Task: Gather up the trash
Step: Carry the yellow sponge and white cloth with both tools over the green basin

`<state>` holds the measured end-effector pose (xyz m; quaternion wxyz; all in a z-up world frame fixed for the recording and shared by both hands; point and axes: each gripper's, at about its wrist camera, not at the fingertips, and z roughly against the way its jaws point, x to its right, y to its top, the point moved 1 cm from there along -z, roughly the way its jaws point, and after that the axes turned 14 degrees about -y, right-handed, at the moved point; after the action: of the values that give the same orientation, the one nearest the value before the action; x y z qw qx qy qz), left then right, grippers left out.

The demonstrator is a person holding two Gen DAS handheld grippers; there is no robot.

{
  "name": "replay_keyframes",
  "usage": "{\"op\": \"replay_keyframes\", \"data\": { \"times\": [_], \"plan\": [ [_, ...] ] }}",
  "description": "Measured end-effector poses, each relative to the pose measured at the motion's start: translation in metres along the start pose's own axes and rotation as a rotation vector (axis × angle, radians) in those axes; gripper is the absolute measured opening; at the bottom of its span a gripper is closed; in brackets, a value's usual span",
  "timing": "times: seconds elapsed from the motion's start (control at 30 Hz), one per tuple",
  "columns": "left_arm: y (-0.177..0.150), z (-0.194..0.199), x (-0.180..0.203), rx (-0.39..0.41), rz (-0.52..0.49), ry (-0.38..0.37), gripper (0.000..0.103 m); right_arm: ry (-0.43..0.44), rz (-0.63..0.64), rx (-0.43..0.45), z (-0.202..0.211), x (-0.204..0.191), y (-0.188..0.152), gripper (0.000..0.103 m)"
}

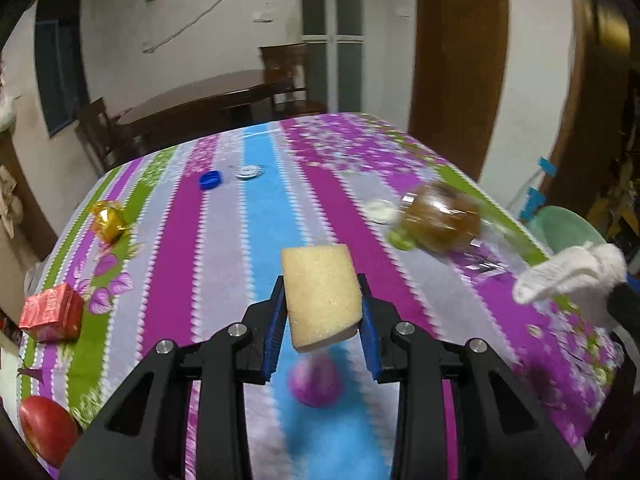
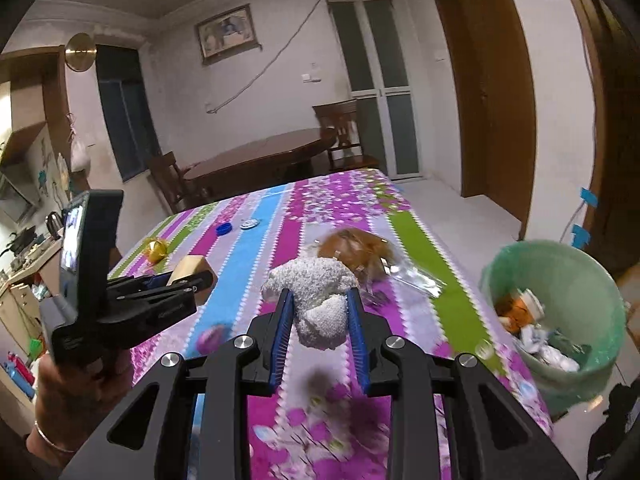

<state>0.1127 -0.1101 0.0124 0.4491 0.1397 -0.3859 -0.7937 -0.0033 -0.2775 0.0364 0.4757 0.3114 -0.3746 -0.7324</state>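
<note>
The left claw [image 1: 322,312] is clamping a yellow sponge [image 1: 320,296] between its blue pads, holding it up above the counter [image 1: 248,240], which is wearing a cloth striped in purple, blue, green and grey. Just below the sponge a purple ball [image 1: 316,380] is lying blurred on the blue stripe. The right claw [image 2: 322,312] is gripping a white crumpled cloth [image 2: 316,296] between its pads, the wad bulging forward past the fingertips; in the left view the cloth [image 1: 572,276] is showing at the right edge. From the right view, the left claw [image 2: 188,276] is hanging off to the left with the sponge [image 2: 188,266] in it, and the person's hand [image 2: 80,384] is wrapping its handle. To the right, beside the counter's edge, a green bin [image 2: 560,264] is standing with paper and scraps in it. At the near left corner a red apple [image 1: 46,430] is sitting, and a red box [image 1: 52,312] is resting farther along that edge. Past the cloth a brown wrapper [image 2: 356,250] with clear plastic is lying on the counter, blurred in both views, with a white lid [image 1: 380,211] just beside it. Farther left, a gold foil wrapper [image 1: 108,220] is sitting on a green stripe. At the far end a blue cap [image 1: 211,179] and a clear lid [image 1: 250,171] are lying near each other. Beyond the counter a dark wood table [image 2: 260,156] with chairs is standing.
</note>
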Motion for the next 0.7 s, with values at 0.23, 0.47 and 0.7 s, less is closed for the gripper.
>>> {"op": "replay_keyframes", "data": {
  "times": [0.23,0.47,0.7],
  "plan": [
    [-0.005,-0.002,0.053,0.012,-0.091,-0.025,0.032,-0.079,-0.009,0.022,0.013,0.024,-0.011,0.029],
    [-0.001,-0.01,0.092,0.013,-0.161,-0.043,0.032,-0.134,-0.065,0.03,0.021,0.062,-0.009,0.029],
    [0.014,-0.022,0.144,0.02,-0.242,-0.085,0.032,-0.203,-0.09,0.056,0.029,0.109,0.001,0.029]
  ]
}}
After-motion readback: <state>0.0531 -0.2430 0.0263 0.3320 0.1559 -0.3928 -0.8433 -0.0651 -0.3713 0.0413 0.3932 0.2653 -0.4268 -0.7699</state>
